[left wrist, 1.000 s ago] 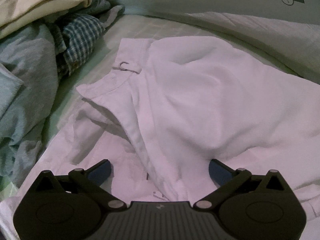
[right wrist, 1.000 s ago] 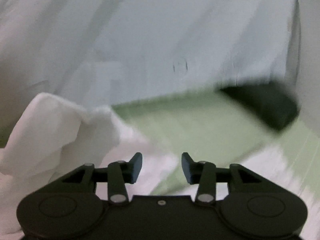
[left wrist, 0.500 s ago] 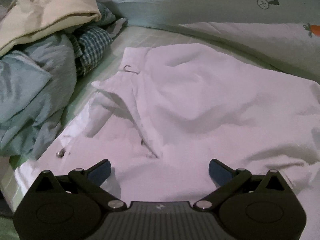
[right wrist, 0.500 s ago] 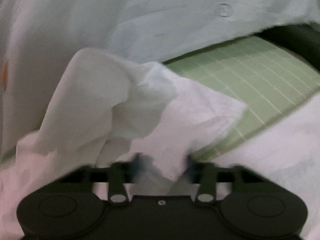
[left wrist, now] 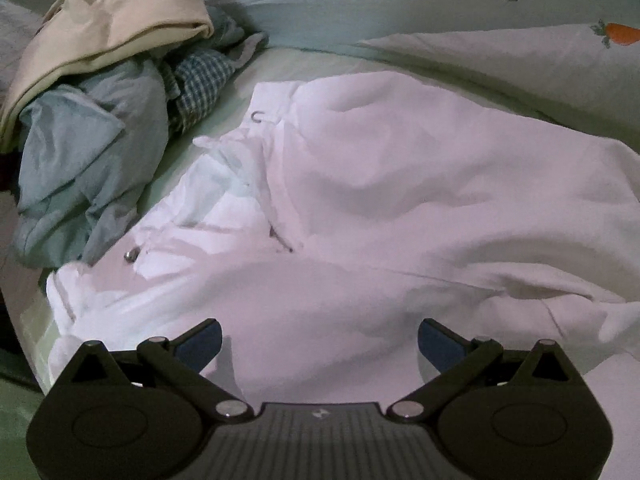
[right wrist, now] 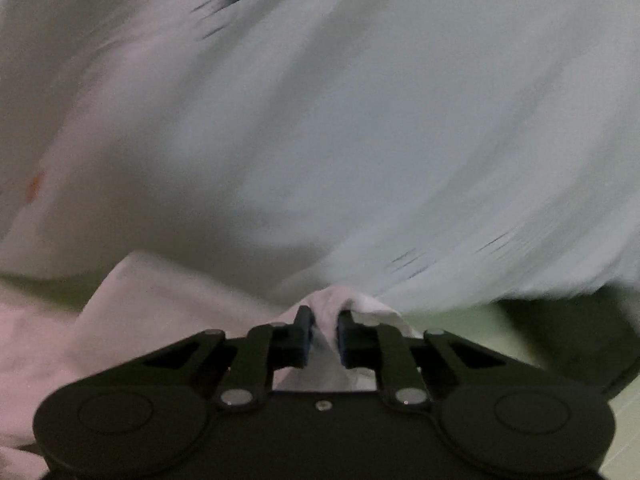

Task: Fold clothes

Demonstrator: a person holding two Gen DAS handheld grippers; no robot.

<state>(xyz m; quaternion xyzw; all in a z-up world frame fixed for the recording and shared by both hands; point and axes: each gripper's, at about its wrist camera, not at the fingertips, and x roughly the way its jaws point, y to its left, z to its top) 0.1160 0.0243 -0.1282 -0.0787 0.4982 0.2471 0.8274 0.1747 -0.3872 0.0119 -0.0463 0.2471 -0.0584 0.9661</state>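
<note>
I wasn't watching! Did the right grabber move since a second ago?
Yes. The right gripper was open above the green mat; it has dropped down and forward and shut on a corner of the white garment.

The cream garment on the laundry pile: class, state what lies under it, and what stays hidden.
Under the cream garment lie a crumpled pale blue garment and a blue checked cloth. How far these reach beneath it, and any clothes deeper in the pile, is covered.
</note>
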